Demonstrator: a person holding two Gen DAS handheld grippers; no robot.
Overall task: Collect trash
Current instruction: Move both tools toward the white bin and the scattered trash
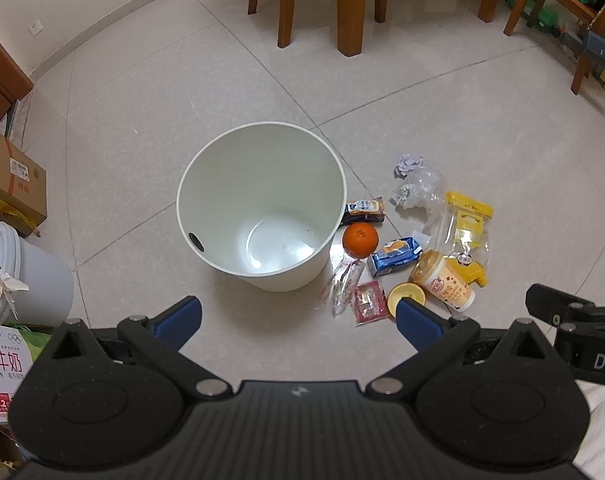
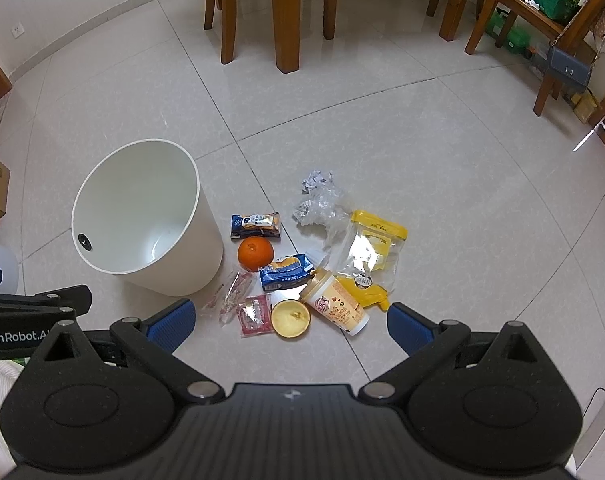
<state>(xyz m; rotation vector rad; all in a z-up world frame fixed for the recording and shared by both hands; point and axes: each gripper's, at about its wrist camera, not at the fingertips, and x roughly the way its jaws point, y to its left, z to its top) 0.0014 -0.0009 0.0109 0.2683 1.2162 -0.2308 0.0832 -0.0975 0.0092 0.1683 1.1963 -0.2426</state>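
A white bin (image 1: 258, 204) (image 2: 142, 216) stands upright on the tiled floor, with nothing inside. Trash lies in a pile to its right: an orange (image 1: 360, 240) (image 2: 255, 254), a paper cup (image 1: 442, 280) (image 2: 336, 306) on its side, a yellow lid (image 2: 290, 318), a blue wrapper (image 1: 396, 256) (image 2: 286, 272), a dark snack pack (image 2: 256, 226), a yellow-topped clear pouch (image 1: 468, 224) (image 2: 372, 248), crumpled plastic (image 2: 322, 204) and a paper ball (image 1: 409, 163). My left gripper (image 1: 298, 318) hangs open above the bin's near side. My right gripper (image 2: 288, 324) hangs open above the pile's near edge. Neither holds anything.
Wooden chair and table legs (image 1: 348, 4) (image 2: 286, 12) stand beyond the bin. Cardboard boxes (image 1: 10, 184), a white bucket (image 1: 26, 276) and a milk carton box (image 1: 6, 364) crowd the left. A wooden stool (image 2: 550, 20) with a hanging bag (image 2: 568, 68) stands at the far right.
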